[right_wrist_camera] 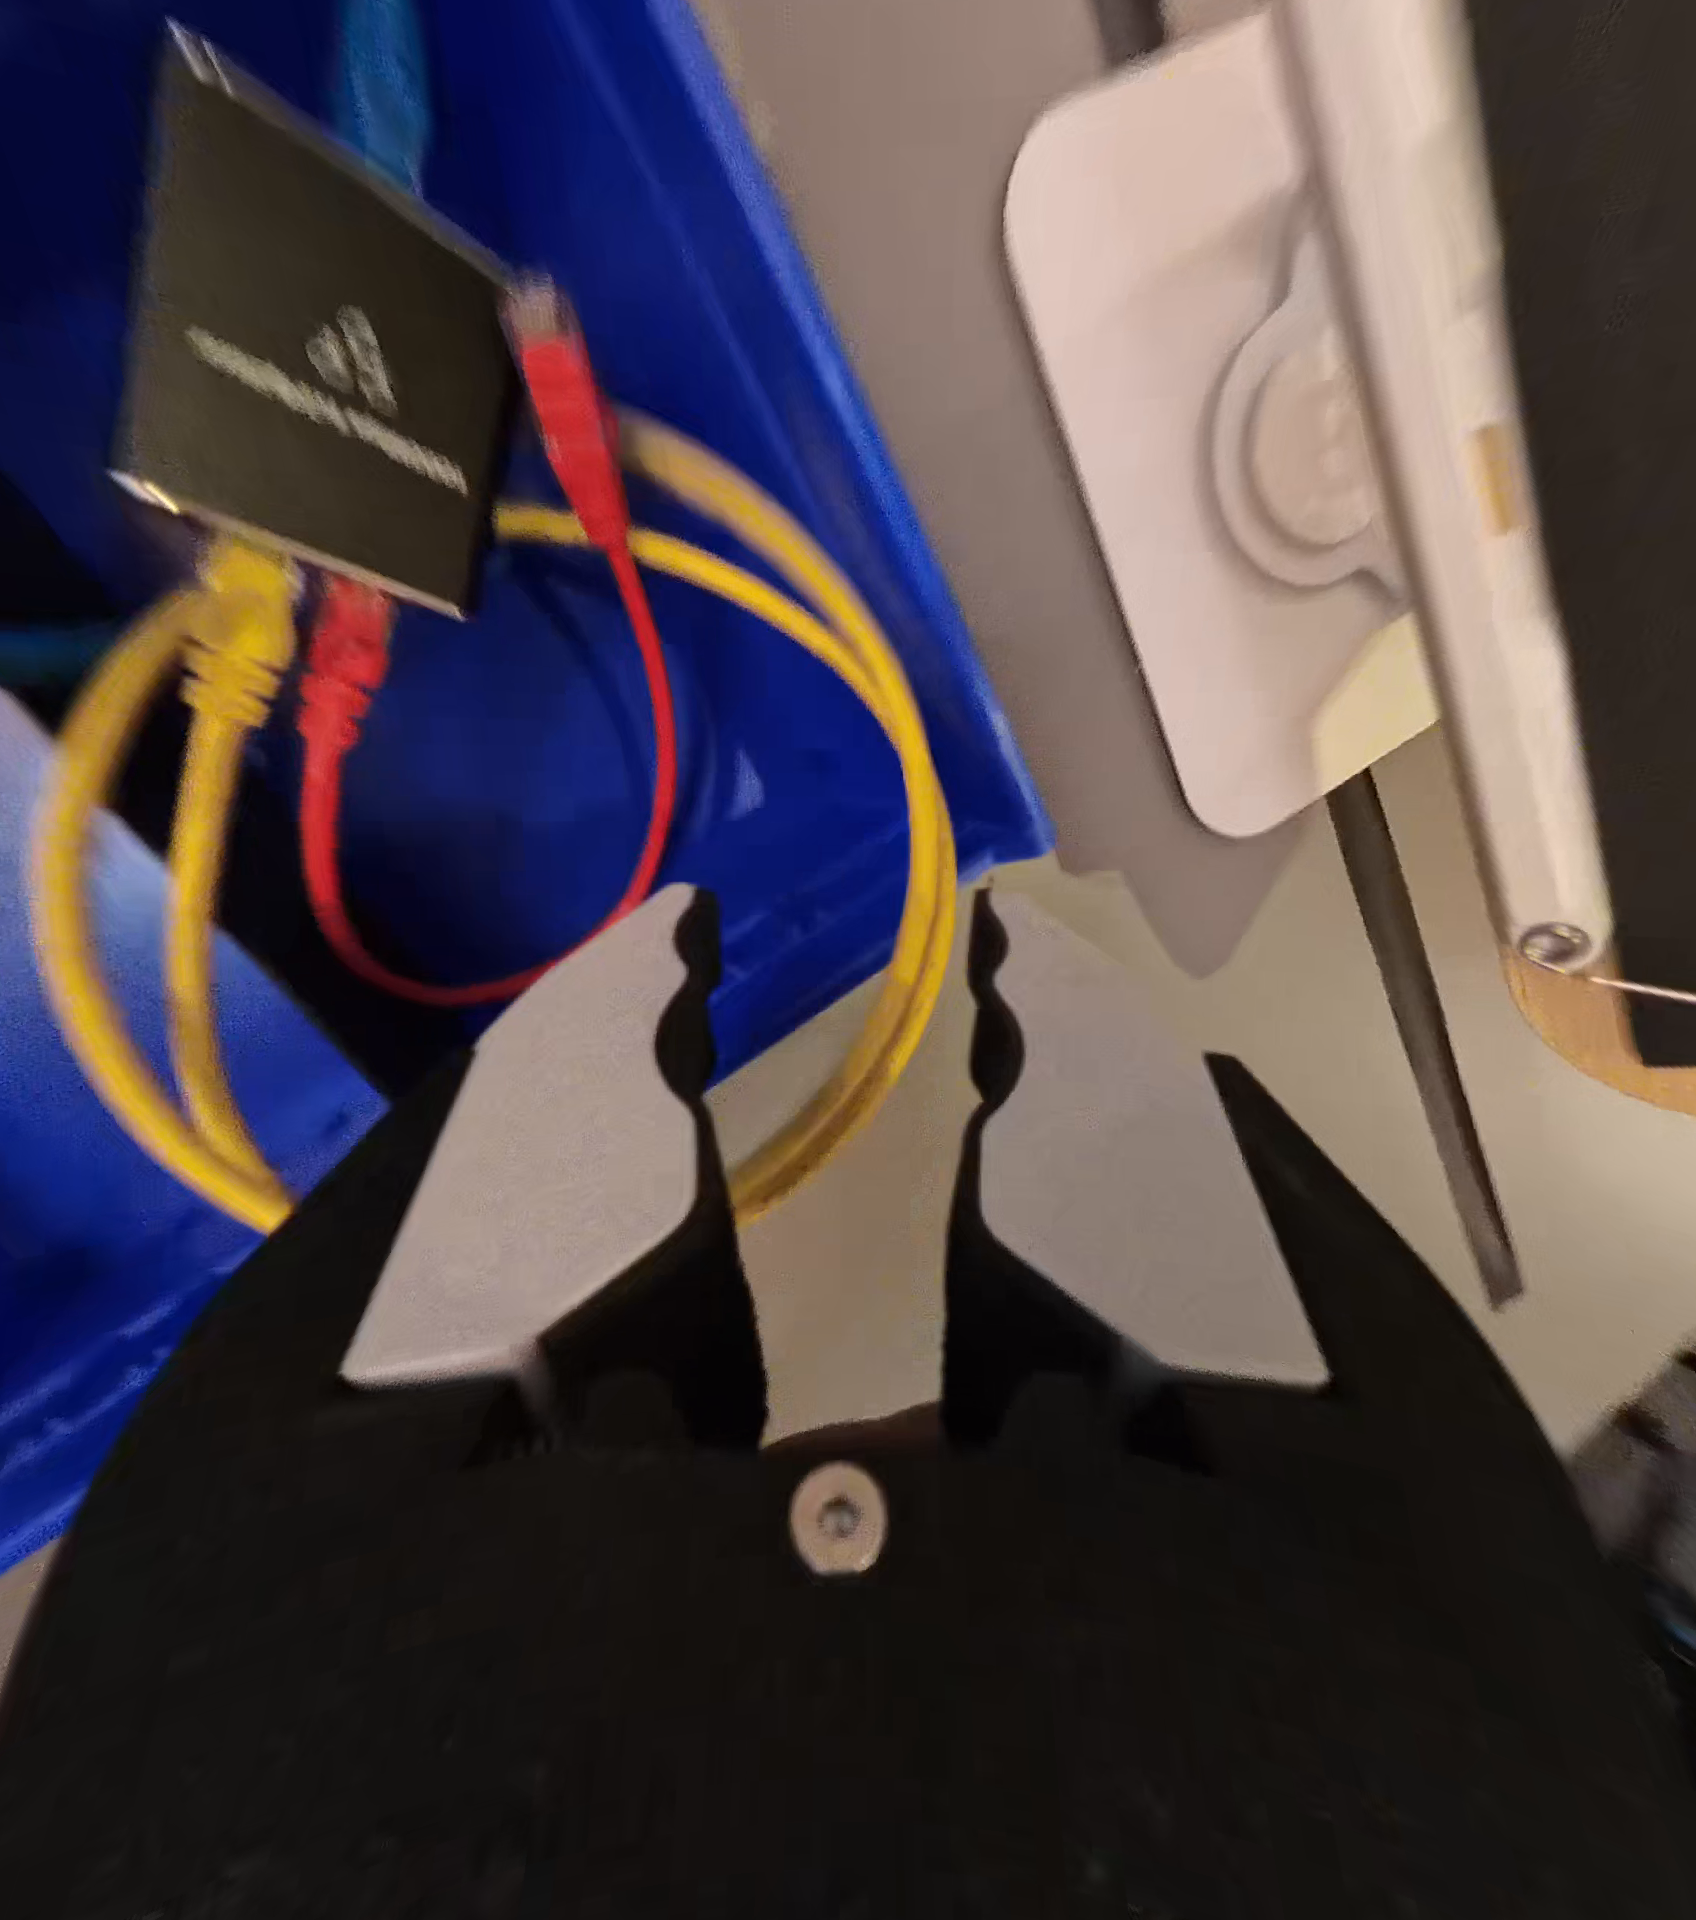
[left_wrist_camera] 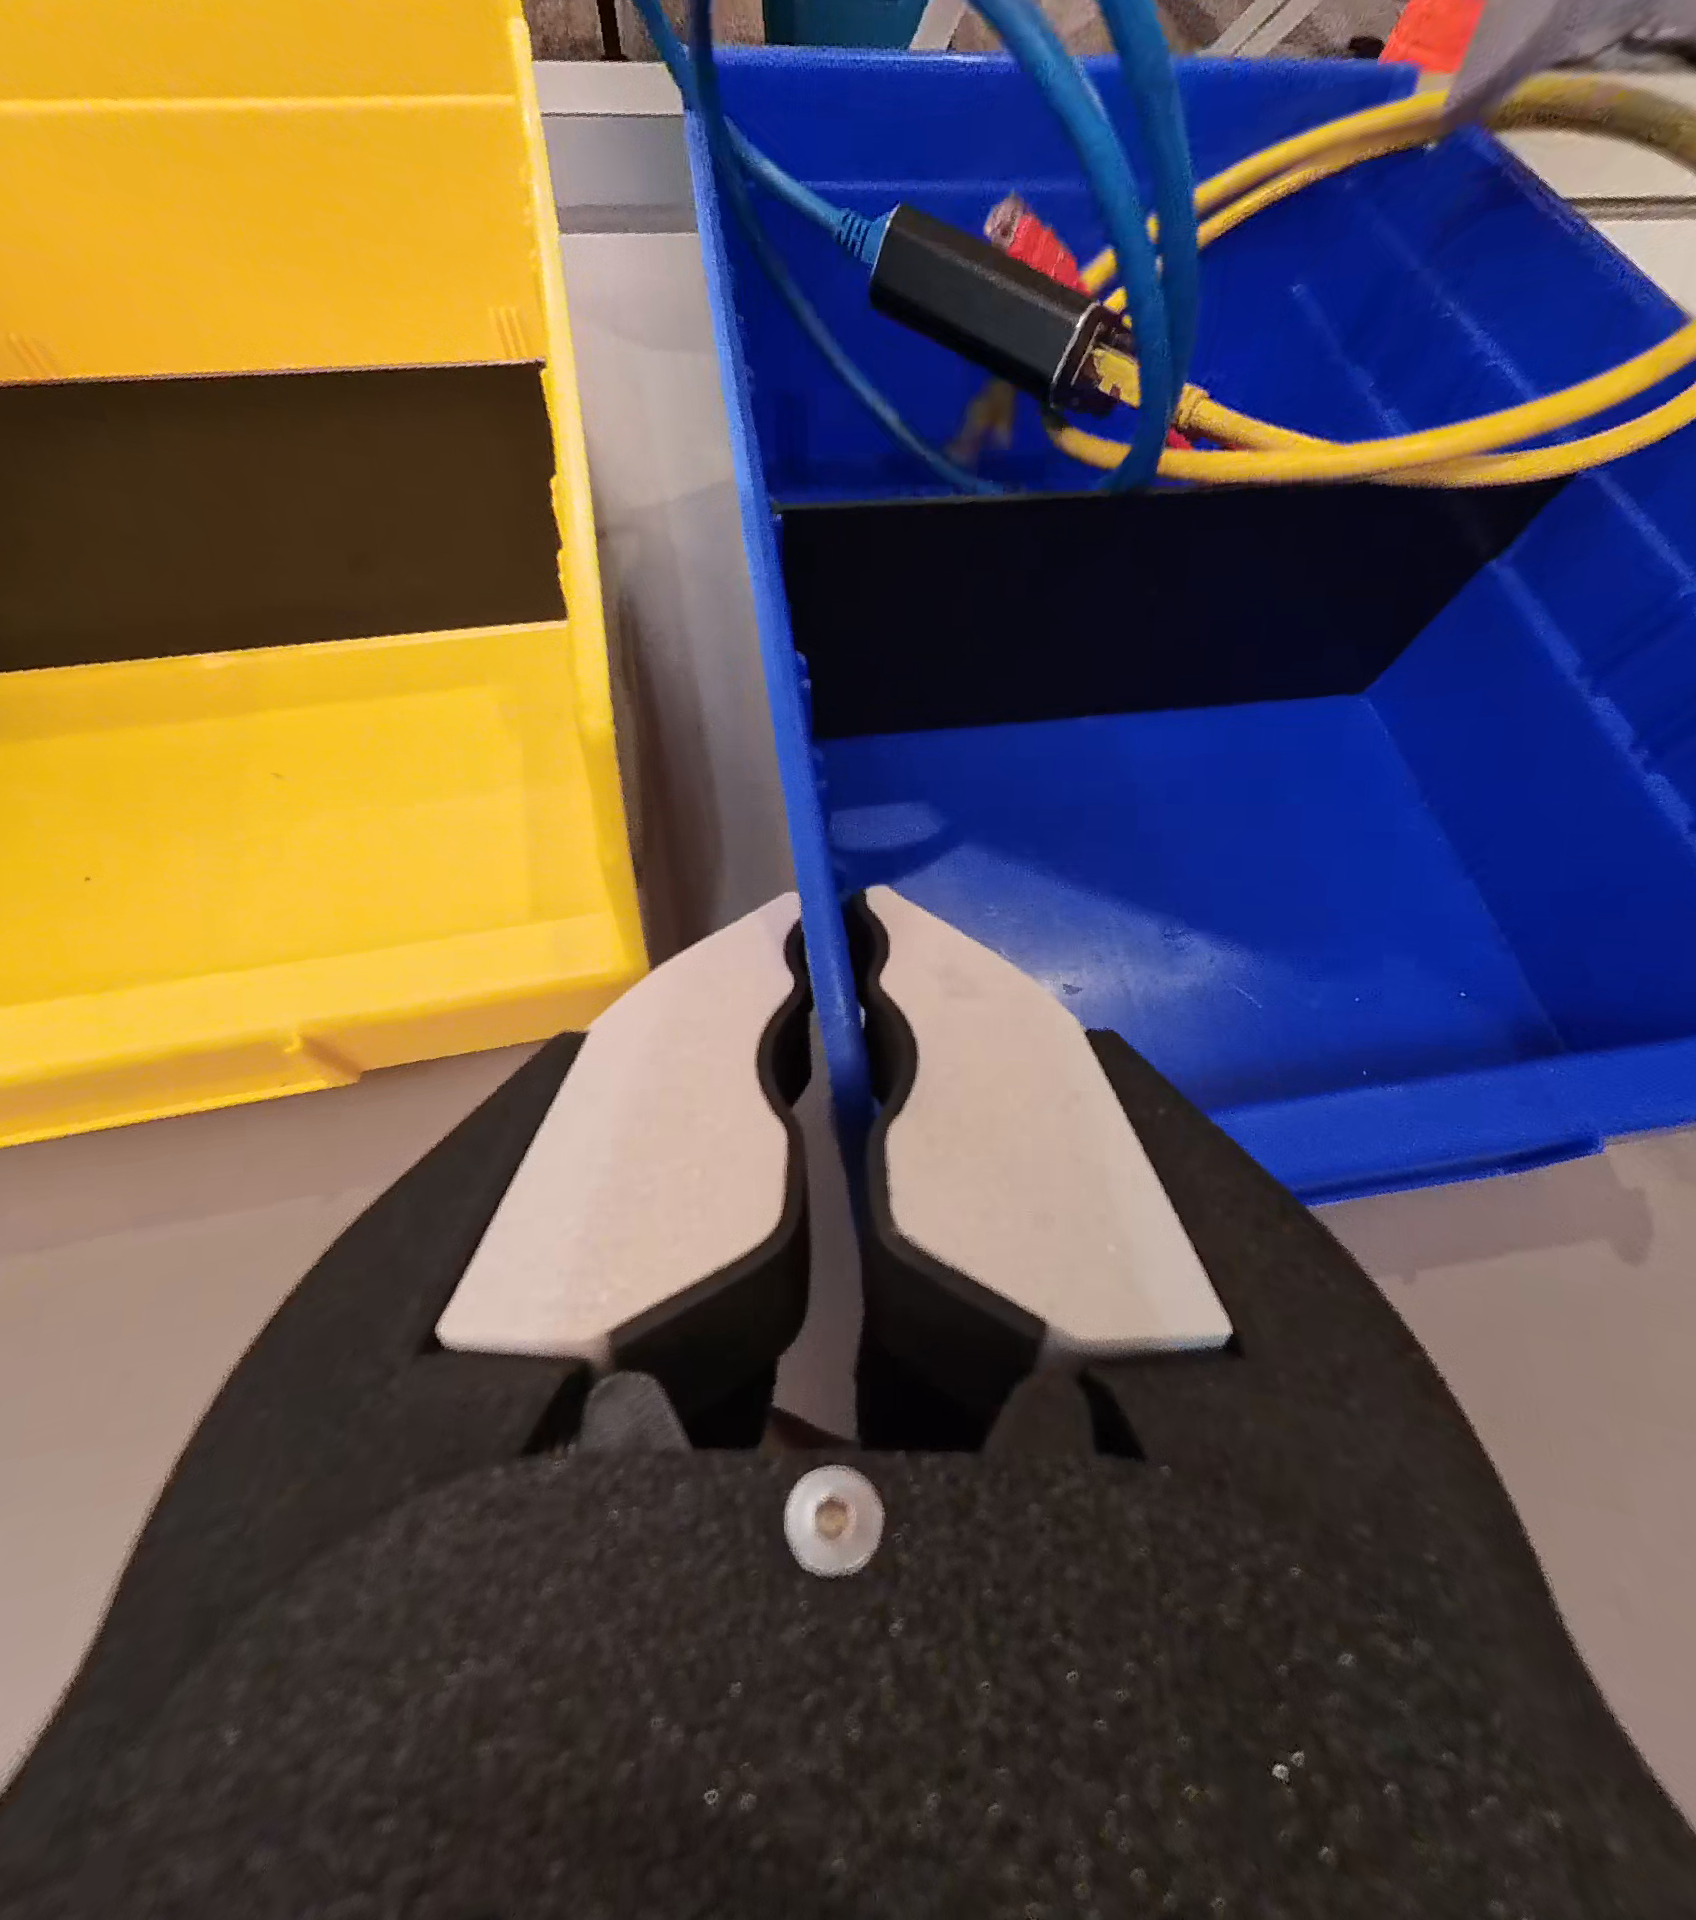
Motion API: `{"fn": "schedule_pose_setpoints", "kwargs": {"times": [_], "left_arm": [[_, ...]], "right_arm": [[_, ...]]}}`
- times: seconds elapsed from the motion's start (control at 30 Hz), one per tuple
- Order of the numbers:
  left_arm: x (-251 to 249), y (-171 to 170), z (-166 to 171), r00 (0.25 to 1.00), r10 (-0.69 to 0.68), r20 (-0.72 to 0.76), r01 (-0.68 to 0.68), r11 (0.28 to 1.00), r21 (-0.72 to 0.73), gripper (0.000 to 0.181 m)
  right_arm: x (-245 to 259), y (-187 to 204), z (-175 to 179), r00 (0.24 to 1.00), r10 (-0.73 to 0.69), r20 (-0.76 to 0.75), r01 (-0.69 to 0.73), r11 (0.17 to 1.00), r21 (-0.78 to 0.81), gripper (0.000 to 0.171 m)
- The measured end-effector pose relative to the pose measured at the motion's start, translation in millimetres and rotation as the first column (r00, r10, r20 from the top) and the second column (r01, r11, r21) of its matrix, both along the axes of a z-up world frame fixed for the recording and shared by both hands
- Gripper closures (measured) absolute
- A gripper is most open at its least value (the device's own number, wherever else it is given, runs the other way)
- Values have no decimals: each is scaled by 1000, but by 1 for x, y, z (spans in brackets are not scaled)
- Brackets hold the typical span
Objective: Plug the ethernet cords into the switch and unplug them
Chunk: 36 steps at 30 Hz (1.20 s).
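The right gripper (right_wrist_camera: 839, 925) fills the lower frame, jaws apart and empty. At upper left a black switch (right_wrist_camera: 314, 416) hangs over a blue bin (right_wrist_camera: 678, 343) — a yellow cord (right_wrist_camera: 231, 665) and a red cord (right_wrist_camera: 345, 665) plugged into its lower edge.

1. A pale grey tabletop (left_wrist_camera: 1550, 1455) carries a yellow bin (left_wrist_camera: 200, 883) and a blue bin (left_wrist_camera: 1343, 935), side by side.
2. In the right wrist view, a white plastic fixture (right_wrist_camera: 1166, 468) is mounted beside a dark panel (right_wrist_camera: 1654, 416).

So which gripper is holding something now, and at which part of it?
The left gripper is shut on the blue ethernet cord, along its bare cable, away from the plug. The right gripper is open and holds nothing.
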State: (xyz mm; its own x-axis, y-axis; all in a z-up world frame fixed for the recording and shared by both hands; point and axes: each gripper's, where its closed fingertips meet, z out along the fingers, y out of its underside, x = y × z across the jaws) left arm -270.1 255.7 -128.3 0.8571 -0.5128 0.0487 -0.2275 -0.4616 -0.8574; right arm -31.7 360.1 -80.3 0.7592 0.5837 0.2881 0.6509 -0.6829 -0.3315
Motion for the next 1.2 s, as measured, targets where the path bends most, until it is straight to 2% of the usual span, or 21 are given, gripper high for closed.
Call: {"fn": "schedule_pose_setpoints", "kwargs": {"times": [0.03,0.1,0.17,0.23,0.27,0.33,0.43,0.5,0.57,0.67,0.73,0.8,0.9,1.0,1.07,1.2], "left_arm": [[0,0,0,1000,5,0,-5,1000,1,178],[0,0,0,1000,19,1,-19,1000,3,178],[-1,1,0,999,49,18,-49,999,-2,178],[1,3,1,995,89,41,-89,996,-5,178],[3,5,1,994,99,50,-99,995,-3,178],[8,9,1,993,102,57,-102,995,-5,178],[12,12,1,993,87,78,-87,996,2,177],[12,11,1,995,61,76,-63,998,20,176],[12,2,8,994,8,106,-12,999,37,157],[-7,-12,42,971,-48,232,32,997,72,153],[-48,-5,52,968,12,252,-20,999,29,152],[-109,17,55,969,107,223,-119,992,42,146],[-192,56,37,976,206,69,-209,978,28,136],[-222,88,16,984,174,26,-173,984,-30,136],[-224,105,11,990,139,32,-138,990,-30,144],[-211,117,4,998,59,29,-58,998,-29,177]], "right_arm": [[-3,-1,14,997,-12,-77,16,999,50,119],[-3,-10,53,978,-26,-207,66,980,185,111],[0,-33,93,935,-16,-355,149,924,351,117],[-9,-71,113,848,46,-528,228,868,441,122],[-18,-93,110,800,86,-594,246,856,454,124],[-34,-132,82,725,111,-679,275,858,433,125],[-37,-171,16,673,19,-740,417,816,400,128],[-38,-192,-18,665,-22,-747,464,796,390,127],[-39,-209,-38,639,-71,-766,507,788,350,125],[-57,-226,-46,596,-57,-801,486,820,303,125],[-65,-231,-49,630,-39,-775,443,838,319,126],[-70,-231,-45,672,-3,-741,404,840,362,126],[-73,-227,-41,694,32,-720,383,830,406,128],[-84,-223,-41,677,51,-734,369,839,400,129],[-97,-220,-42,667,67,-742,347,853,389,130],[-139,-216,-44,658,102,-746,291,879,377,129]]}}
